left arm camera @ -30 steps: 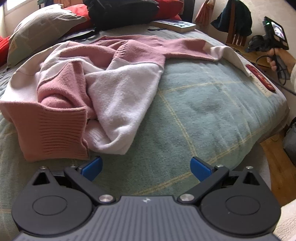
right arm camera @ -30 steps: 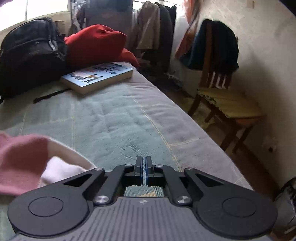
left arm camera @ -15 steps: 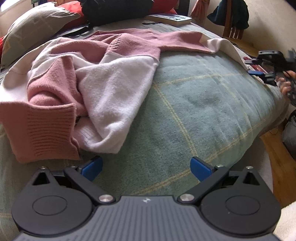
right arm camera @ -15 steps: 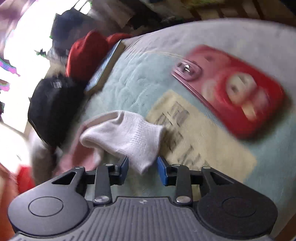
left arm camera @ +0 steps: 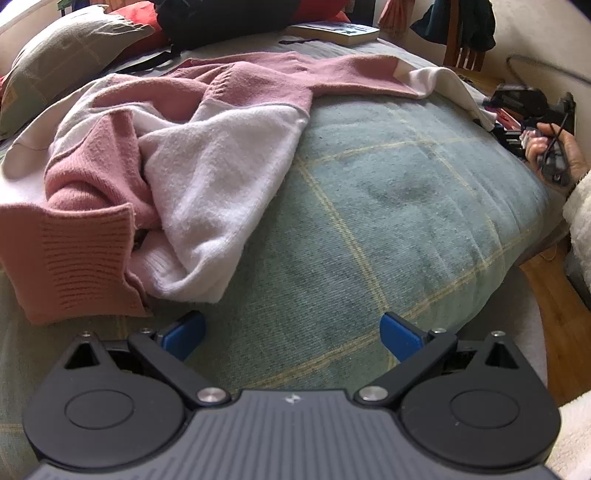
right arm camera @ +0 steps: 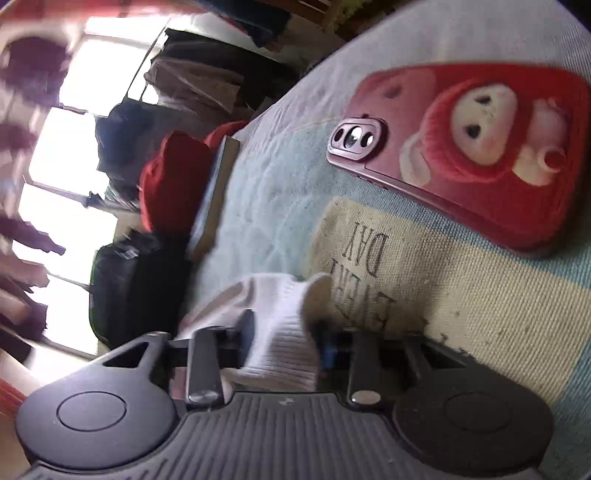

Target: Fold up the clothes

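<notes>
A pink and white sweater lies crumpled on the green plaid blanket. One sleeve stretches right and ends in a white cuff at the bed's edge. My left gripper hovers open just in front of the sweater's hem, with nothing between its blue pads. In the right wrist view the white ribbed cuff fills the narrow gap of my right gripper and is squeezed between the fingers. The left wrist view shows a hand holding that right gripper at the cuff.
A phone in a red case and a beige printed label lie just past the cuff. A book, a black backpack and a pillow sit at the bed's far end. The wooden floor drops off at right.
My right gripper swung down to the sleeve end, opened from shut, then pushed forward so the white cuff sits deep between its fingers. The left gripper stayed open and edged closer.
</notes>
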Motion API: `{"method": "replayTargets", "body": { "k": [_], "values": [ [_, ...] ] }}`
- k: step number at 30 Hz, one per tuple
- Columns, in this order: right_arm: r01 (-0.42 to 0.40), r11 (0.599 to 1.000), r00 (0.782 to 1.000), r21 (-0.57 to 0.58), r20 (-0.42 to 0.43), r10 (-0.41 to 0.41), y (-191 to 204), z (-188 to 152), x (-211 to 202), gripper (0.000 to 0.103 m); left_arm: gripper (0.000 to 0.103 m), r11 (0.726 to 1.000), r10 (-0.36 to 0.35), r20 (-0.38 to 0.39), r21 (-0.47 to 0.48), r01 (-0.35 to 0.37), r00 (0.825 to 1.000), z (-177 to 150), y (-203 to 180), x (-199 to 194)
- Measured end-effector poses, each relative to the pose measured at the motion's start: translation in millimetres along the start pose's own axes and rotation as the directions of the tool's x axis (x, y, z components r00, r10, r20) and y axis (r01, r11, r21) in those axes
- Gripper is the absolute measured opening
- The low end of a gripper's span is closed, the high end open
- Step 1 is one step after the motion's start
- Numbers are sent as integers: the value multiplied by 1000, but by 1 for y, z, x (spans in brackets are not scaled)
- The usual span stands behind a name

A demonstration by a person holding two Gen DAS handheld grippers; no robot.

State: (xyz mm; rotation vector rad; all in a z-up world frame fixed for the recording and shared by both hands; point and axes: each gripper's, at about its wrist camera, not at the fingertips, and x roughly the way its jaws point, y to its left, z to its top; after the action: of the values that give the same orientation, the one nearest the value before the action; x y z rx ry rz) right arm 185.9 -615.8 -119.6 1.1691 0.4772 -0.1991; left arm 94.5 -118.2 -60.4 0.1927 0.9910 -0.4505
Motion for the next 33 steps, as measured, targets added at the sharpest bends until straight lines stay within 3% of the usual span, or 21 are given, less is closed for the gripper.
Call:
{"method": "replayTargets", "body": {
  "k": [7, 16, 24, 28, 33],
  "values": [
    [148, 962, 989, -230, 50, -141, 38, 17, 2, 15, 101, 1000, 3, 2, 3, -3, 1000, 0, 1, -2],
    [339, 782, 940, -522, 219, -262, 111, 60, 18, 14, 101, 1000, 17, -9, 4, -17, 1000, 4, 1, 2],
    [433, 676, 900, -596, 328, -288, 145, 86, 35, 12, 101, 999, 34, -17, 0, -34, 999, 10, 2, 7],
    [460, 660, 887, -594, 342, -310, 139, 93, 46, 12, 101, 999, 39, -19, 2, -39, 999, 12, 1, 9],
    [496, 646, 866, -580, 286, -410, 115, 89, 62, 17, 101, 1000, 29, -16, 12, -29, 999, 11, 1, 7]
  ]
}}
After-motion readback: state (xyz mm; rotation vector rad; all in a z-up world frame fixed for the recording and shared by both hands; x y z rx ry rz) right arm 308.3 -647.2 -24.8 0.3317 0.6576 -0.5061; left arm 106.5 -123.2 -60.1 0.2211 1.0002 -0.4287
